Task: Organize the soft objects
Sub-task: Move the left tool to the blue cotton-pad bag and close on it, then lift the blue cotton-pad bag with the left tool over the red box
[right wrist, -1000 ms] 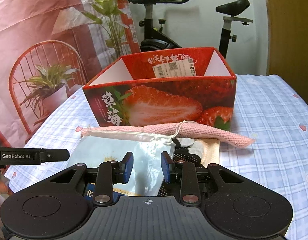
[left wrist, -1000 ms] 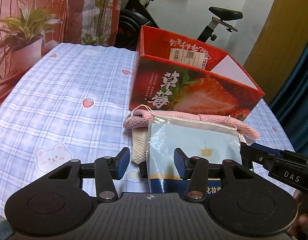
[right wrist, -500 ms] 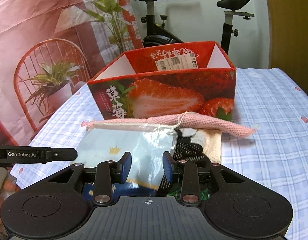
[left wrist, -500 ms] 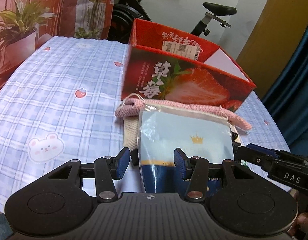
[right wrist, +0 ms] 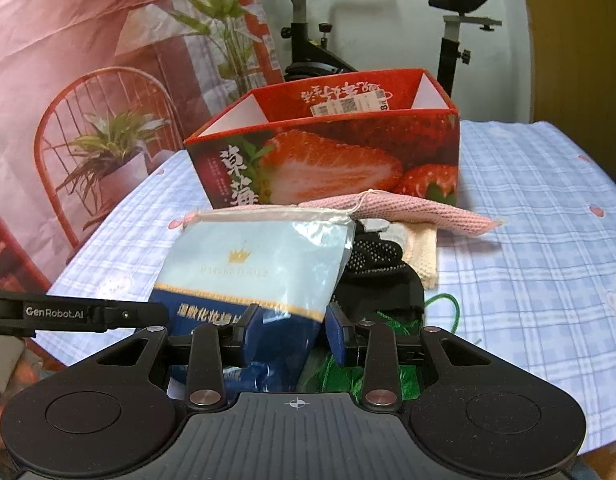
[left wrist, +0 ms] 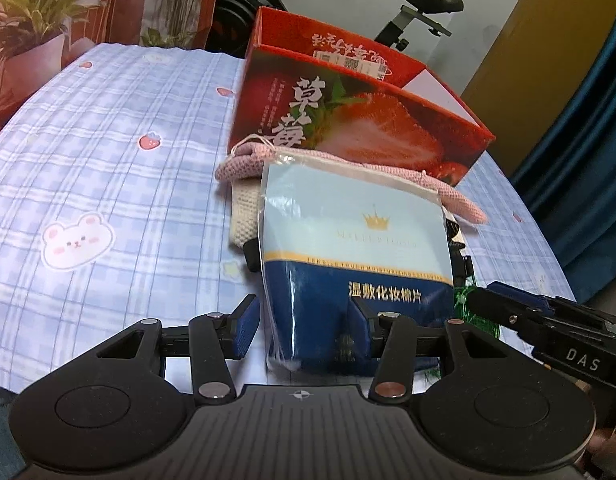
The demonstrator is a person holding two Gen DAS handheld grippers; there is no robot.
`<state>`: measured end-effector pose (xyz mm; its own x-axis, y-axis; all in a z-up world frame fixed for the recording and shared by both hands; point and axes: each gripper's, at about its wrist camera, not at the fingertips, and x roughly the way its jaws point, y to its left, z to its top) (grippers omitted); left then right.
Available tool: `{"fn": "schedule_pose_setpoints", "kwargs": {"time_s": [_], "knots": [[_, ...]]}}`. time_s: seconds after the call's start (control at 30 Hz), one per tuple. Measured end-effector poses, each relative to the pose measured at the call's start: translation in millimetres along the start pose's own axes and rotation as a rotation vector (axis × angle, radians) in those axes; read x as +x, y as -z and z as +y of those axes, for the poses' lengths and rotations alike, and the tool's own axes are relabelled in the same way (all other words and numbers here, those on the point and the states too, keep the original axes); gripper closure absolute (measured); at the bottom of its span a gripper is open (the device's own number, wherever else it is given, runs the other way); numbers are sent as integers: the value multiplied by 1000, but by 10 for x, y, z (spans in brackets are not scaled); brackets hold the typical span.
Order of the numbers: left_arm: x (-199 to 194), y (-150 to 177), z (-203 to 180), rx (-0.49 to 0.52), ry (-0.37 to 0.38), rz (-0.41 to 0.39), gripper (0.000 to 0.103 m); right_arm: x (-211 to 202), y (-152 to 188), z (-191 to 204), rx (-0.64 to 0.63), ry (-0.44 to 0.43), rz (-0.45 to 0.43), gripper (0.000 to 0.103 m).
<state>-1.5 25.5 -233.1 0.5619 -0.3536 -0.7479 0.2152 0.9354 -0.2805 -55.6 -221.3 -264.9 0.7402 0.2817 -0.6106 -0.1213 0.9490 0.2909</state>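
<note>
From the left wrist camera, our left gripper [left wrist: 303, 322] has its jaws spread wide, with the lower end of the blue cotton-pad pouch [left wrist: 354, 254] between them. The right pad appears to touch the pouch; the left pad stands clear of it, so nothing is clamped. The pouch rises tilted ahead of the fingers. Beyond it lie a pink knitted cloth [left wrist: 243, 162] and a cream knitted cloth [left wrist: 245, 218], and behind those the red strawberry box [left wrist: 348, 120] stands open on the checked tablecloth [left wrist: 107, 168]. To our right, the other gripper's finger reaches toward the pouch's edge.

From the right wrist camera, our right gripper [right wrist: 293, 326] is partly open around the pouch's lower corner [right wrist: 263, 276]; we cannot tell whether the pads press it. Just ahead to the right sits a black dotted glove [right wrist: 378, 268] over a green mesh bag [right wrist: 388, 360], with the pink cloth [right wrist: 412, 210] and the box [right wrist: 328, 160] farther on.
</note>
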Motion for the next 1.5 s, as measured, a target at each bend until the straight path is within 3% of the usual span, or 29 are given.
{"fn": "schedule_pose_setpoints", "kwargs": {"time_s": [0.17, 0.3, 0.4, 0.93, 1.37, 1.5], "knots": [[-32, 31, -23, 3, 12, -1, 54, -76, 22, -88, 28, 21, -6, 70], [-6, 38, -49, 11, 25, 11, 54, -65, 35, -49, 9, -12, 13, 70], [49, 61, -29, 7, 30, 28, 54, 2, 65, -19, 9, -31, 44, 65], [229, 123, 184, -80, 93, 71, 51, 319, 77, 6, -3, -34, 97, 65], [239, 83, 139, -59, 116, 73, 52, 511, -9, 2, 17, -80, 134, 61], [170, 14, 164, -67, 116, 40, 53, 449, -64, 75, -9, -112, 108, 72]]}}
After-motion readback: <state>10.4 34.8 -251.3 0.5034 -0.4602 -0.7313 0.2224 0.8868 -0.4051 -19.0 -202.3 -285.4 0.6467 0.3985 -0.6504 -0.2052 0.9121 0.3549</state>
